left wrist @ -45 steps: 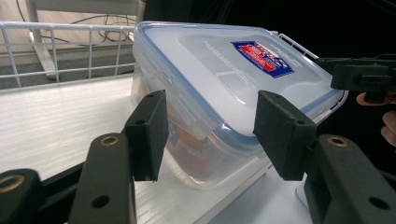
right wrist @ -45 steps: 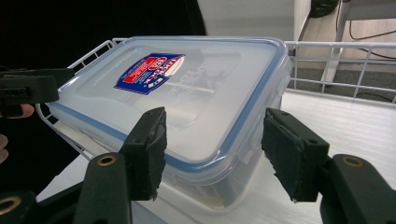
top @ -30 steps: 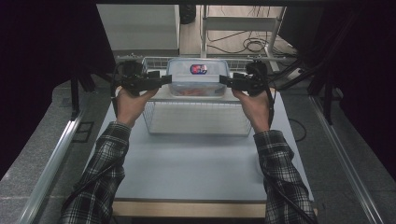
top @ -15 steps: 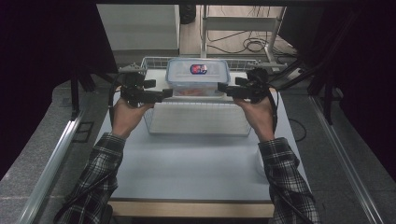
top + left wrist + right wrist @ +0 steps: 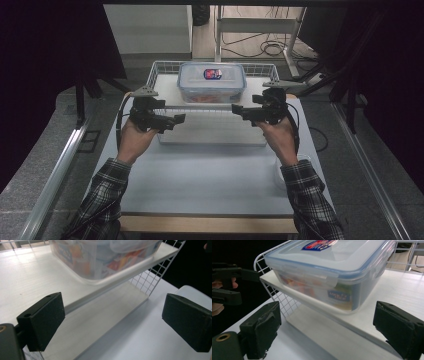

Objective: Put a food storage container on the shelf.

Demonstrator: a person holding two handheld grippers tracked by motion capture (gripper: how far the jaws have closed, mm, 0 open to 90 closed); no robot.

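Left tool point(image 5: 177, 118) and right tool point(image 5: 239, 110) spread, flanking container point(image 5: 211, 81) on shelf edge point(image 5: 200, 106)

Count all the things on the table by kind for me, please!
Clear plastic lidded food box: 1
White wire shelf rack: 1
Black handheld two-jaw grippers, left and right: 2
Total: 4

Nothing readable. The clear plastic container with blue-rimmed lid point(image 5: 211, 81) has a red-and-blue sticker on the lid point(image 5: 319, 244) and a blue-and-yellow label on its side wall point(image 5: 340, 298), but the lettering on both is too blurred to read.
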